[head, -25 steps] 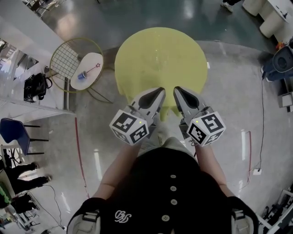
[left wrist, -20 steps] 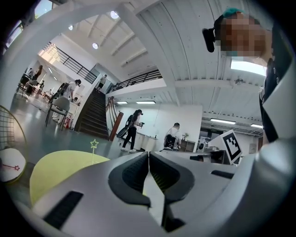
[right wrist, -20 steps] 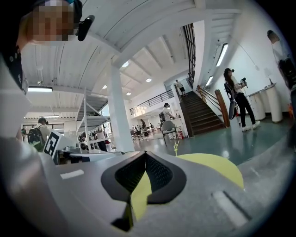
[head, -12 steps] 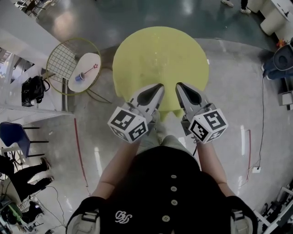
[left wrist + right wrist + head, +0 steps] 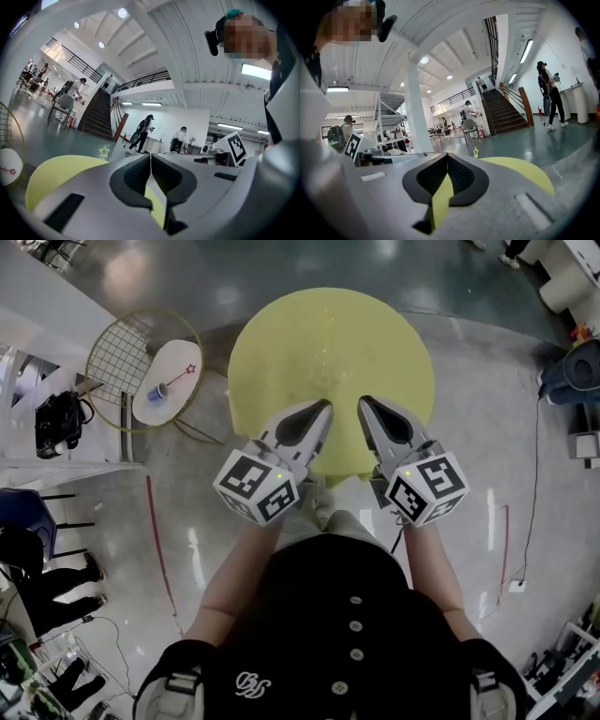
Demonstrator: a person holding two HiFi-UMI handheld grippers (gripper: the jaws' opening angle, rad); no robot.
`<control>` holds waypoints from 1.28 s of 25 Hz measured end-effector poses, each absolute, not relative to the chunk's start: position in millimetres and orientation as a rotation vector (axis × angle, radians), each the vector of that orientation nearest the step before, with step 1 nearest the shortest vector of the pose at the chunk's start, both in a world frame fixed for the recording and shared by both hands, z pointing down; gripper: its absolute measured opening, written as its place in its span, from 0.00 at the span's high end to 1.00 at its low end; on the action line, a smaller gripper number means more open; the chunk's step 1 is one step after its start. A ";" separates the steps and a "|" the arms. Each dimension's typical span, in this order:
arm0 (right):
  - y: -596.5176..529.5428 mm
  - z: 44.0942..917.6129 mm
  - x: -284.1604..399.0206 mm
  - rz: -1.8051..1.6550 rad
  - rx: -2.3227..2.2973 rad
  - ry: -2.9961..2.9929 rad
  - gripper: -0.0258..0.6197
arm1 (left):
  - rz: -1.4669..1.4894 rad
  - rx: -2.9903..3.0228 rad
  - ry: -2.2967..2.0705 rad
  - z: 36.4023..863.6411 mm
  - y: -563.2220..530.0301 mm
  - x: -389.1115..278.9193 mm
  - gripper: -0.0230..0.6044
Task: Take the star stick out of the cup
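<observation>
Lined up at the near edge of the yellow table (image 5: pixel 281 343).
Left gripper (image 5: pixel 325 407) and right gripper (image 5: pixel 365 403) sit side by side, jaws pressed together and empty, aimed at the star stick (image 5: pixel 104 151), which looks out of reach.

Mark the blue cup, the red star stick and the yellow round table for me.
blue cup (image 5: pixel 155 393), head view, on its body.
red star stick (image 5: pixel 176 380), head view, midway along the shaft.
yellow round table (image 5: pixel 375 343), head view, on the bare top.
</observation>
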State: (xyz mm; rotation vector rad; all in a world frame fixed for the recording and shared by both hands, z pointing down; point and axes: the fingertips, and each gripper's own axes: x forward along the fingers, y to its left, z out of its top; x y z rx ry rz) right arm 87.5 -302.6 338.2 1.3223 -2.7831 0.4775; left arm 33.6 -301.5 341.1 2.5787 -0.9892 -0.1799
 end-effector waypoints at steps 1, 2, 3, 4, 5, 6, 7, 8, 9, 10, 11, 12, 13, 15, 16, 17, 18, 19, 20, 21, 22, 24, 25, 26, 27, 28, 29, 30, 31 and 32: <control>-306.9 340.3 86.4 0.482 1.322 -2.776 0.96 | -0.183 2.573 -0.990 341.8 -305.8 32.4 0.93; -311.5 342.6 85.2 0.488 1.322 -2.768 0.96 | -0.184 2.568 -0.991 342.7 -310.0 31.0 0.93; -316.3 344.7 83.7 0.494 1.321 -2.761 0.96 | -0.183 2.566 -0.991 343.7 -314.3 29.6 0.93; -321.4 346.6 81.9 0.498 1.319 -2.754 0.96 | -0.181 2.564 -0.990 344.8 -319.0 28.0 0.93; -326.7 348.5 80.0 0.501 1.316 -2.747 0.96 | -0.178 2.562 -0.988 346.3 -324.0 26.5 0.93; -332.1 350.4 78.1 0.503 1.313 -2.741 0.96 | -0.176 2.558 -0.986 348.2 -329.2 25.1 0.93; -337.4 352.5 76.5 0.506 1.310 -2.734 0.96 | -0.174 2.553 -0.983 350.5 -334.4 23.9 0.93; -342.6 354.6 75.3 0.510 1.309 -2.727 0.96 | -0.172 2.548 -0.980 353.0 -339.4 23.0 0.93; -347.8 356.6 74.4 0.517 1.309 -2.721 0.96 | -0.169 2.542 -0.978 355.6 -344.2 22.3 0.93; -352.9 358.5 73.8 0.524 1.312 -2.715 0.96 | -0.164 2.537 -0.976 358.2 -348.8 21.8 0.93; -357.7 360.2 73.5 0.533 1.315 -2.709 0.96 | -0.158 2.531 -0.974 360.8 -353.0 21.4 0.93; -362.2 362.0 73.2 0.541 1.316 -2.703 0.96 | -0.150 2.525 -0.973 363.3 -356.8 21.1 0.93; -366.1 363.7 72.9 0.550 1.317 -2.695 0.96 | -0.142 2.517 -0.972 365.4 -360.1 20.7 0.93; -373.4 367.5 71.7 0.566 1.315 -2.679 0.96 | -0.129 2.502 -0.970 369.2 -366.0 18.9 0.93; -377.5 369.5 70.8 0.572 1.314 -2.672 0.95 | -0.124 2.496 -0.970 371.5 -369.0 17.1 0.93; -381.9 371.5 69.8 0.579 1.316 -2.668 0.96 | -0.119 2.491 -0.970 374.4 -371.9 14.9 0.93; -386.5 373.4 68.8 0.588 1.320 -2.666 0.96 | -0.112 2.486 -0.968 378.0 -374.6 12.3 0.93; -391.1 375.3 67.8 0.598 1.325 -2.665 0.95 | -0.103 2.481 -0.965 382.3 -377.1 10.0 0.93; -395.5 377.2 67.0 0.608 1.332 -2.663 0.95 | -0.094 2.477 -0.959 386.8 -379.6 8.4 0.93; -399.6 379.3 66.3 0.618 1.338 -2.660 0.95 | -0.084 2.474 -0.949 391.1 -381.9 7.8 0.93; -403.3 381.7 65.6 0.626 1.341 -2.656 0.95 | -0.077 2.471 -0.938 394.6 -384.0 7.9 0.93; -409.8 386.7 63.9 0.638 1.337 -2.645 0.95 | -0.070 2.463 -0.920 399.8 -388.0 9.3 0.93; -412.8 389.2 62.8 0.643 1.332 -2.638 0.95 | -0.071 2.457 -0.913 401.8 -389.5 10.1 0.93; -415.7 391.6 61.5 0.648 1.325 -2.631 0.95 | -0.072 2.450 -0.907 403.7 -390.7 10.7 0.93; -418.9 394.0 60.2 0.653 1.318 -2.624 0.95 | -0.073 2.441 -0.903 405.8 -391.7 11.1 0.93; -422.4 396.2 59.4 0.657 1.314 -2.618 0.95 | -0.074 2.432 -0.899 408.1 -393.0 11.6 0.93; -426.5 398.4 59.6 0.660 1.314 -2.614 0.95 | -0.075 2.424 -0.895 410.9 -395.0 12.5 0.93; -430.9 400.7 60.7 0.661 1.318 -2.610 0.95 | -0.076 2.417 -0.892 414.2 -397.5 13.8 0.93; -435.2 403.3 62.2 0.664 1.326 -2.608 0.95 | -0.075 2.411 -0.890 418.2 -400.3 14.9 0.93; -439.0 406.0 63.4 0.669 1.334 -2.607 0.95 | -0.074 2.404 -0.889 422.4 -402.6 15.4 0.93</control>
